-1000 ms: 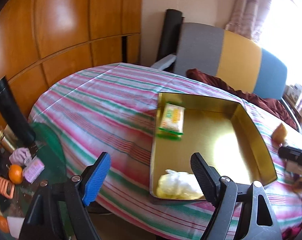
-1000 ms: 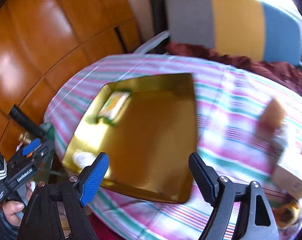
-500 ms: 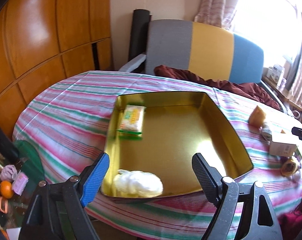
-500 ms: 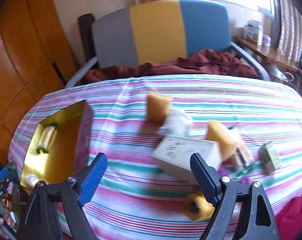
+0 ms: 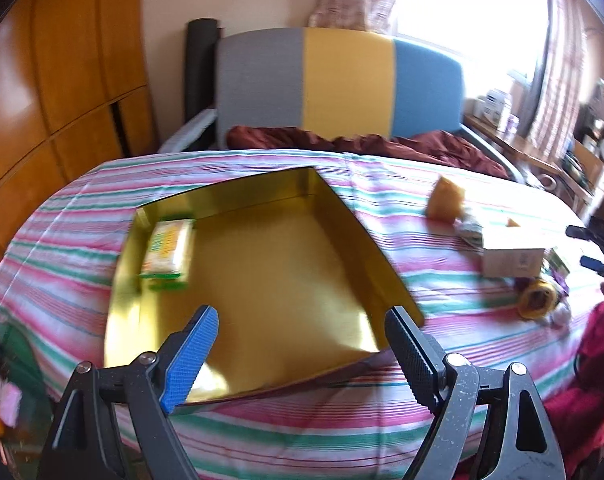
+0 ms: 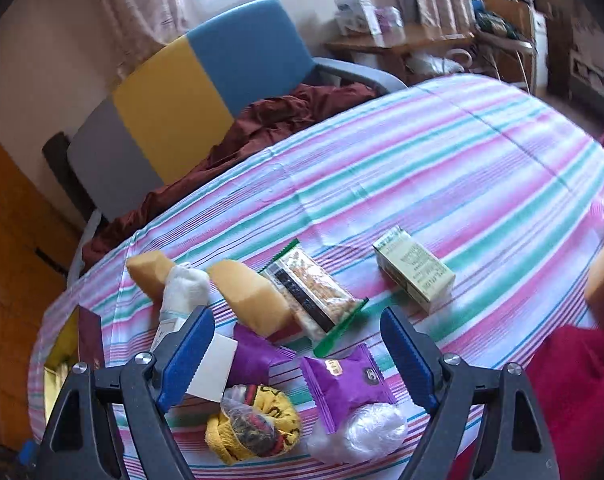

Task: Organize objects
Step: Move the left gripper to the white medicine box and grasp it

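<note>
A gold tray (image 5: 262, 204) sits on the striped tablecloth and holds a yellow-green packet (image 5: 168, 248) at its far left. My left gripper (image 5: 302, 354) is open and empty above the tray's near edge. My right gripper (image 6: 298, 356) is open and empty over a pile of snacks: a purple packet (image 6: 342, 380), a nut bar packet (image 6: 314, 292), a tan bun (image 6: 250, 296), a green carton (image 6: 414, 270), a yellow wrapped roll (image 6: 254, 428) and a clear wrapped ball (image 6: 362, 432). A white box (image 6: 210, 364) lies by the left finger.
A grey, yellow and blue chair (image 5: 342, 88) with a maroon cloth (image 5: 362, 144) stands behind the table. Wooden cabinets (image 5: 62, 80) line the left. A cluttered side table (image 6: 422, 36) is at the back right. The white box (image 5: 510, 254) and another bun (image 5: 446, 200) lie right of the tray.
Both views have swung to the right. The left view now shows the tray's right side and the snacks beyond. The right gripper has moved from the tray to above the snack pile.
</note>
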A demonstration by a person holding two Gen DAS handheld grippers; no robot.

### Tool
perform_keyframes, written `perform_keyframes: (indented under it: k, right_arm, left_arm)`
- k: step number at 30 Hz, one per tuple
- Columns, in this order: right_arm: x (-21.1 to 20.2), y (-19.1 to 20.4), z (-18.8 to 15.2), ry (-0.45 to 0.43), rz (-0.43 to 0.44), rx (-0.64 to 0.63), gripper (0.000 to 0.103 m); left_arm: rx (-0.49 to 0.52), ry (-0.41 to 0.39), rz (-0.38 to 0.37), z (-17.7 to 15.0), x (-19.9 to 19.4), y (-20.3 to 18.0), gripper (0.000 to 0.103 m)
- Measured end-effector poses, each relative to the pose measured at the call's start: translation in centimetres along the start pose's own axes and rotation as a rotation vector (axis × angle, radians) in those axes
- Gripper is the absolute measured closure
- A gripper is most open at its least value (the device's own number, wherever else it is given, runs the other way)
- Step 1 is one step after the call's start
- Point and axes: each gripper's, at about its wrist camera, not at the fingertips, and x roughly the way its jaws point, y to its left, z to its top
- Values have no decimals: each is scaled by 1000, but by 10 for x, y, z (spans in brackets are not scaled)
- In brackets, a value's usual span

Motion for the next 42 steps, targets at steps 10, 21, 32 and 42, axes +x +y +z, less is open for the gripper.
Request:
perform_keyframes:
  k: [10,21,32,42]
  right_arm:
    - [16,34,-5,90,186,-91,16]
    - [61,64,6,198,245,-131,16]
    - [57,92,-16,389,582,-185,15]
    - [44,45,14,191,480,15,15]
  left_arm:
    - [107,45,-115,-4,10,-59,13]
    - [144,91,-150,-14,15,-76,13]
    - [160,96,-153,-9,14,-81,11]
    - [306,102,-229,13,37,-141,9]
